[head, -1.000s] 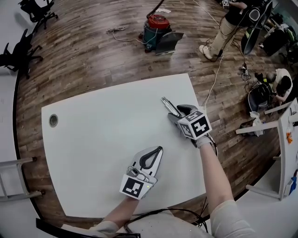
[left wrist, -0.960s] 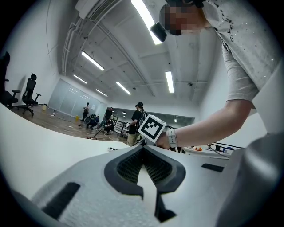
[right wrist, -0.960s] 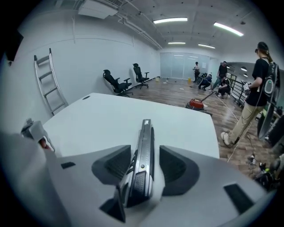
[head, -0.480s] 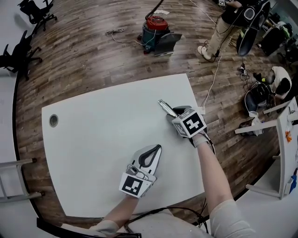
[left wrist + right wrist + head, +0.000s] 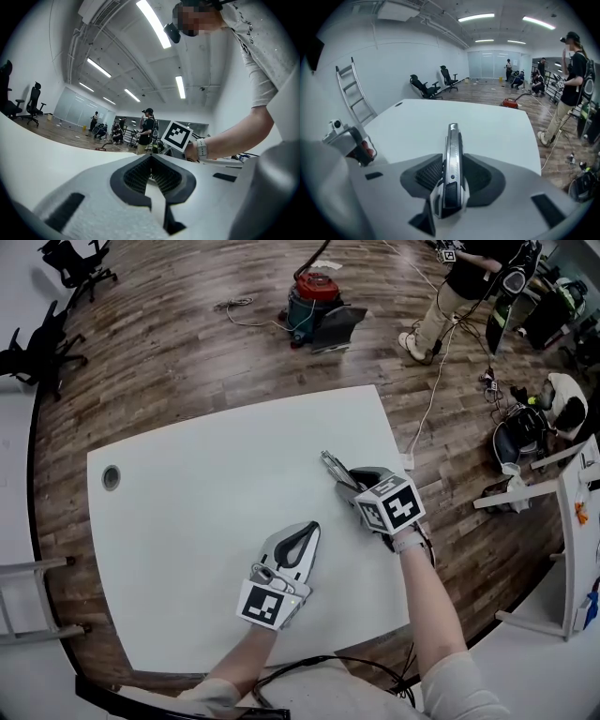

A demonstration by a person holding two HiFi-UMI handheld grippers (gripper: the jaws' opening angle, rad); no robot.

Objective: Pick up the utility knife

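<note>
- Right gripper (image 5: 349, 480): jaws just closed, now clamping the utility knife (image 5: 331, 465); drawn slightly nearer the person than before.
- Knife's long axis runs along the jaws, tip pointing away, up-left in the head view.
- Left gripper (image 5: 298, 542): jaws together, empty.

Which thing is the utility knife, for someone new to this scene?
On the white table, look near its right edge, where the right gripper tilts down. The utility knife is the slim silver-and-black bar between its jaws, which have just closed on it, its tip sticking out beyond them; the left gripper holds nothing.
</note>
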